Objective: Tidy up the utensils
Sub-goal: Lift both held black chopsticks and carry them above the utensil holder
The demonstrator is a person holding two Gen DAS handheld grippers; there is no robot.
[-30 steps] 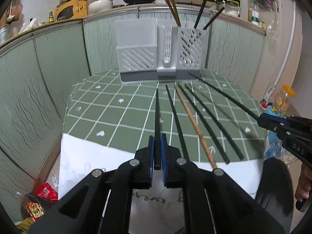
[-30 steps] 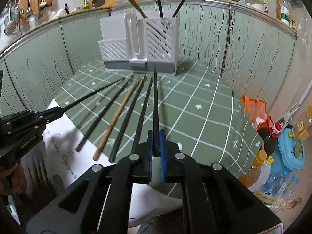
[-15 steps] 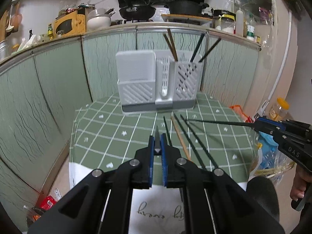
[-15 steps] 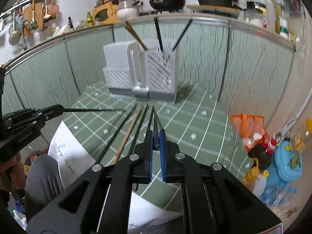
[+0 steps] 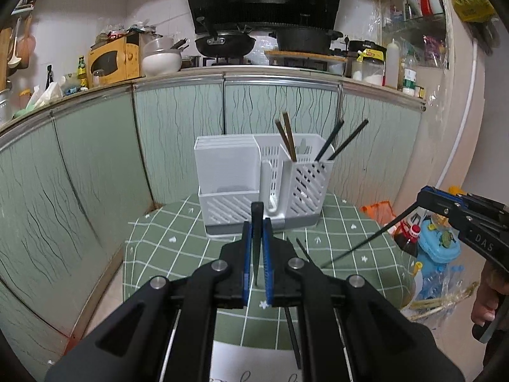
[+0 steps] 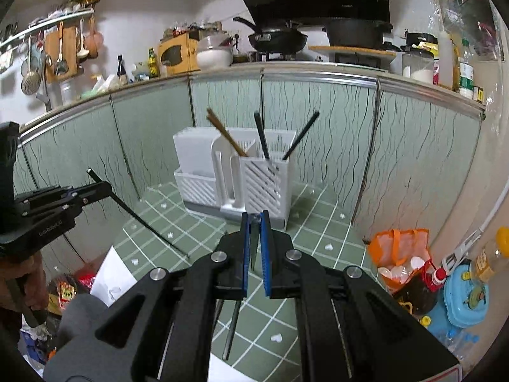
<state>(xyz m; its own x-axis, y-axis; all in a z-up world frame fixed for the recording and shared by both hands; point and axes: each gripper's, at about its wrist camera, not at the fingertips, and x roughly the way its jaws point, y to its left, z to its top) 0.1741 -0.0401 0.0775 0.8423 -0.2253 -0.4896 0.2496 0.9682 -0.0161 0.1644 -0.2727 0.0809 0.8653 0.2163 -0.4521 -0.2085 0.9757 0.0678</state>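
Observation:
My left gripper [image 5: 257, 222] is shut on a black chopstick [image 5: 256, 248], held above the green checked table [image 5: 178, 254] with its end pointing at the white utensil holder [image 5: 261, 178]. My right gripper [image 6: 254, 215] is shut on another black chopstick [image 6: 254, 245], also in the air. Each gripper shows in the other's view: the right gripper [image 5: 424, 192] with its stick slanting down-left, the left gripper [image 6: 106, 186] with its stick slanting down-right. The utensil holder [image 6: 235, 175] has brown chopsticks [image 5: 286, 137] and black chopsticks [image 5: 343, 140] in it. More chopsticks [image 6: 232, 328] lie on the table, mostly hidden under my fingers.
Green cabinet fronts [image 5: 95, 165] wall in the table behind and to the left. An orange bag [image 6: 400, 248], bottles and a blue container [image 6: 464, 299] crowd the floor at the right. White paper [image 6: 111, 273] hangs over the table's near edge, beside a grey-clad knee [image 6: 79, 318].
Both grippers have risen, each lifting its black chopstick off the table. The table and the loose chopsticks have dropped low in both views, and the holder now sits near the middle.

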